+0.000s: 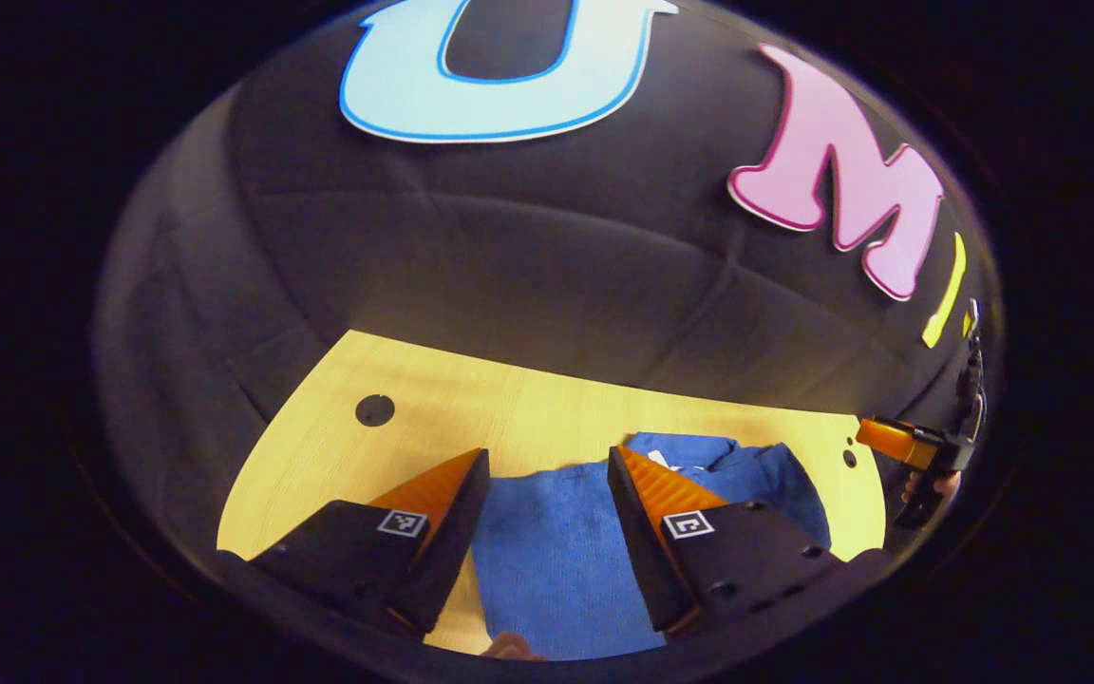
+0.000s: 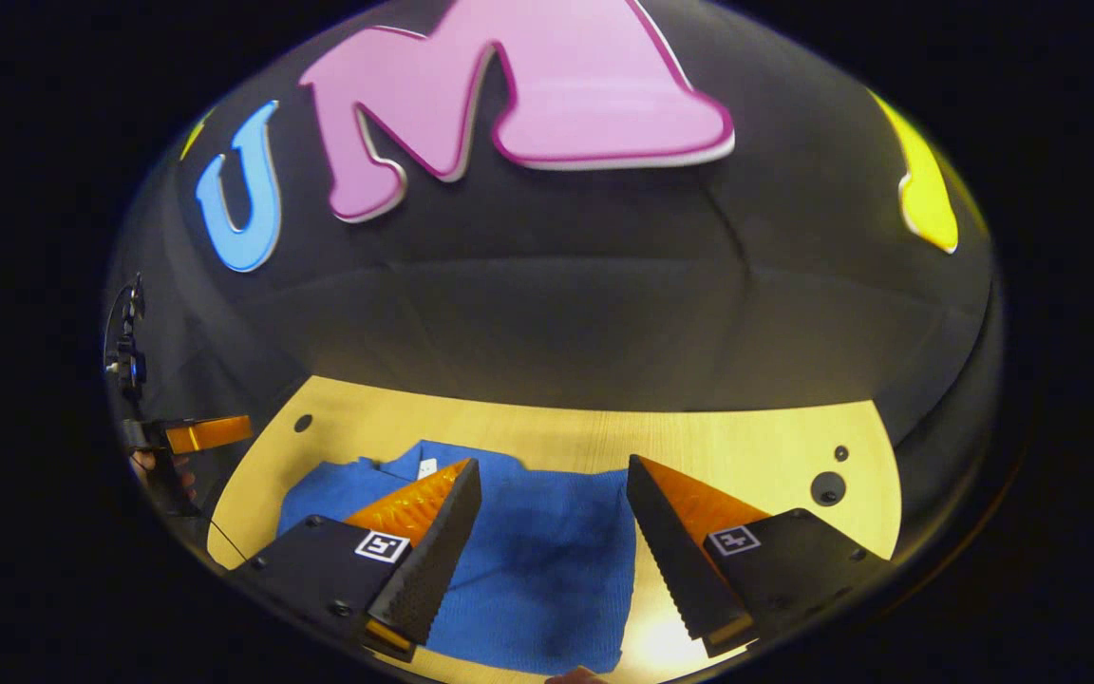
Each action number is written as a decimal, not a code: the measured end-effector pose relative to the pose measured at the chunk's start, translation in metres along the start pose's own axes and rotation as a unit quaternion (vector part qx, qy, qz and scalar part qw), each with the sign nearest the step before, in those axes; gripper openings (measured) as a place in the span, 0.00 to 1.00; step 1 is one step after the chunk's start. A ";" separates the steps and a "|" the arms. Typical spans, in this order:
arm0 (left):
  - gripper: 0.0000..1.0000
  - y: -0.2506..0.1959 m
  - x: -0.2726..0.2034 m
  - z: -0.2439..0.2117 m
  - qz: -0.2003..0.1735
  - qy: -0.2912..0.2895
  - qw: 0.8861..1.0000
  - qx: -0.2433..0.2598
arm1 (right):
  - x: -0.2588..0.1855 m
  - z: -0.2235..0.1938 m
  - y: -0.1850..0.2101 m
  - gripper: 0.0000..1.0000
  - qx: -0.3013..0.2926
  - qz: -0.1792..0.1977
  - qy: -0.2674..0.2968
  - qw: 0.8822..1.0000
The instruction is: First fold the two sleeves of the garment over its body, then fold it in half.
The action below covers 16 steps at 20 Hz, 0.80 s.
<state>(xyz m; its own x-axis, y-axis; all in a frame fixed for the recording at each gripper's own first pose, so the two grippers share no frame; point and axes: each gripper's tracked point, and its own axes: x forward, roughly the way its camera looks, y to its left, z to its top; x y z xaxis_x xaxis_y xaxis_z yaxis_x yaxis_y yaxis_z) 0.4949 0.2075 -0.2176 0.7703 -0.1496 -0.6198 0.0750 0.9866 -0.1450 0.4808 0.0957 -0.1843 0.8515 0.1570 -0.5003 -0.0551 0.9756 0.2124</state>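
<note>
Blue garment (image 2: 528, 560) lies flat mid-worktop (image 2: 746, 446), a compact rectangle: sleeves look folded in; halving appears left. Left gripper (image 1: 547, 532) and right gripper (image 2: 547, 541) hover spread, holding nothing.

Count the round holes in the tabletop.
3 at least: in the right gripper view, one far left, a small one and a larger one far right; the garment may hide others.

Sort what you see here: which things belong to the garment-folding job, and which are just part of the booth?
Job:
blue garment lying on the table
left gripper, open above it
right gripper, open above it

Just there:
wooden table
round holes in the table
</note>
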 end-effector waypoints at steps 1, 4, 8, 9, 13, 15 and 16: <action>0.78 -0.001 -0.018 0.003 0.013 -0.018 1.000 0.010 | -0.020 0.003 0.007 0.98 -0.005 0.001 -0.013 1.000; 0.82 -0.011 -0.079 0.017 0.032 -0.108 0.993 0.043 | -0.091 0.015 0.035 0.98 0.005 0.010 -0.059 0.998; 0.81 -0.047 -0.193 0.014 -0.029 -0.173 0.983 0.048 | -0.202 0.020 0.068 0.98 -0.008 0.011 -0.109 0.994; 0.81 -0.055 -0.223 0.008 -0.040 -0.181 0.981 0.049 | -0.234 0.020 0.070 0.97 -0.017 0.006 -0.124 0.992; 0.81 -0.069 -0.319 -0.014 -0.044 -0.241 0.967 0.065 | -0.343 0.016 0.077 0.96 -0.071 -0.014 -0.187 0.980; 0.80 -0.087 -0.372 -0.010 -0.047 -0.315 0.944 0.085 | -0.378 -0.002 0.082 0.96 -0.072 -0.024 -0.187 0.979; 0.79 -0.094 -0.397 -0.015 -0.046 -0.345 0.932 0.101 | -0.398 -0.006 0.089 0.96 -0.064 -0.022 -0.194 0.979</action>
<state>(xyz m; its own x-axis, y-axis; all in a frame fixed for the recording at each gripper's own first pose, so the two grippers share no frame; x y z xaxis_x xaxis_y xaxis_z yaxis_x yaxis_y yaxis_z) 0.1726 0.1736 0.0302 0.9732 -0.2262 0.0419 0.2257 0.9740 0.0179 0.1334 0.1208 0.0288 0.9870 0.0679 -0.1456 -0.0568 0.9952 0.0792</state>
